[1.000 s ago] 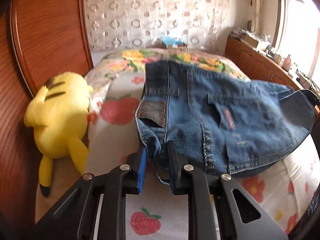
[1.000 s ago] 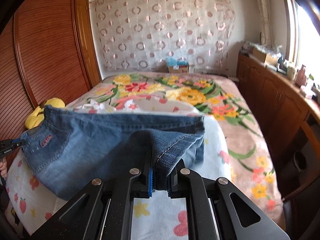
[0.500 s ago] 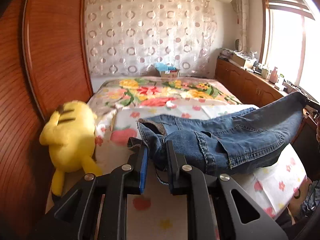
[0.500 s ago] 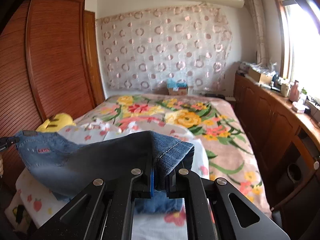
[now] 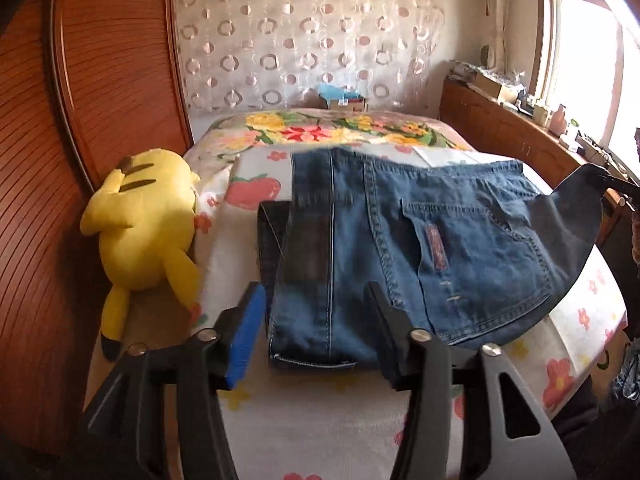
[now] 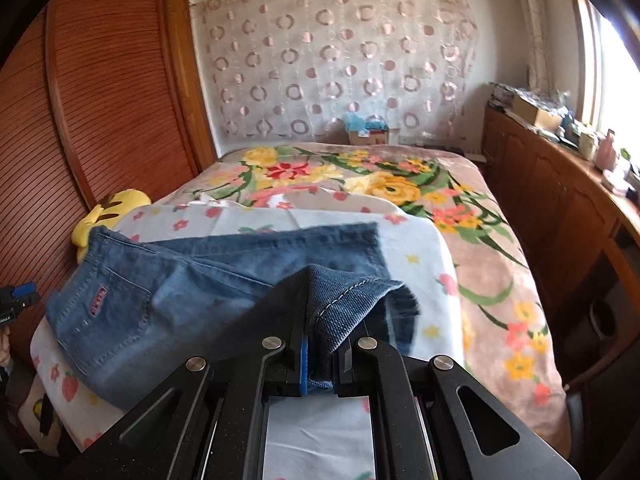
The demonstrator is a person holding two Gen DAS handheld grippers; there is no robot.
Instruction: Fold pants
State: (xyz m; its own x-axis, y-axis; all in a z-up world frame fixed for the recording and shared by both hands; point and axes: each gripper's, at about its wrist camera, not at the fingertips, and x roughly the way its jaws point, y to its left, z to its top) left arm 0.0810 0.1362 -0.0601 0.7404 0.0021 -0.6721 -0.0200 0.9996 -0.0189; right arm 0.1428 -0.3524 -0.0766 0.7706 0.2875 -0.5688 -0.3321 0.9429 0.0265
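Sensibly, the left tongs were opening, their pads clear of the jeans lying across the bed, while the right tongs pinched a denim edge; lowering that edge flat before release would suit best.

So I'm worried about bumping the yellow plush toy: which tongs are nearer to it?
Left. The left tongs are opening just beside the yellow plush toy; the right tongs grip the jeans across the bed.
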